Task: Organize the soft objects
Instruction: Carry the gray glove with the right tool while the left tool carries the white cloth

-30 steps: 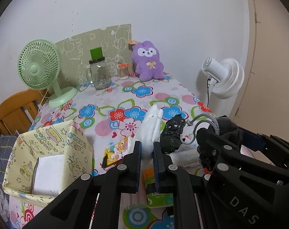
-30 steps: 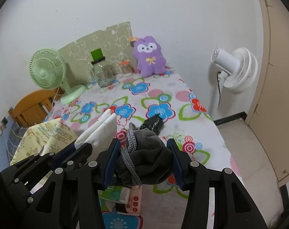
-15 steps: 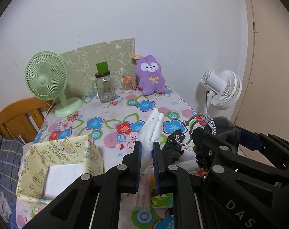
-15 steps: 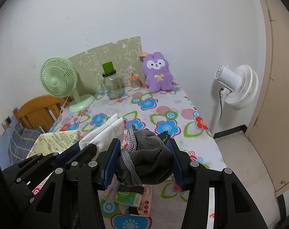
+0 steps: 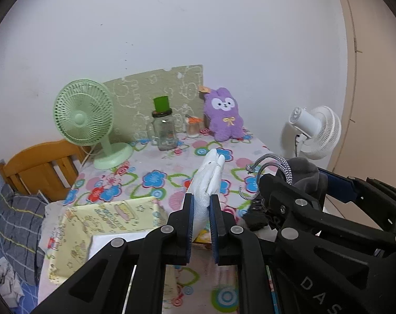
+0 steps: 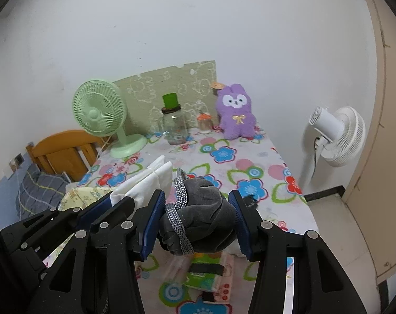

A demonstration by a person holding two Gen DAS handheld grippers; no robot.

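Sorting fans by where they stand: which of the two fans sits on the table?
The mint-green fan, its round base on the floral tablecloth beside the glass jar. The white fan stands off the table's right edge, on its own pole.

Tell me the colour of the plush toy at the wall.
The plush toy is purple with a white face; the right wrist view shows it best.

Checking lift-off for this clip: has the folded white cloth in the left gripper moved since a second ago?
Yes. The folded white cloth rose off the floral tablecloth.

The left tool (image 5: 201, 209) pinches a white folded cloth (image 5: 207, 180) above the floral table (image 5: 156, 178).
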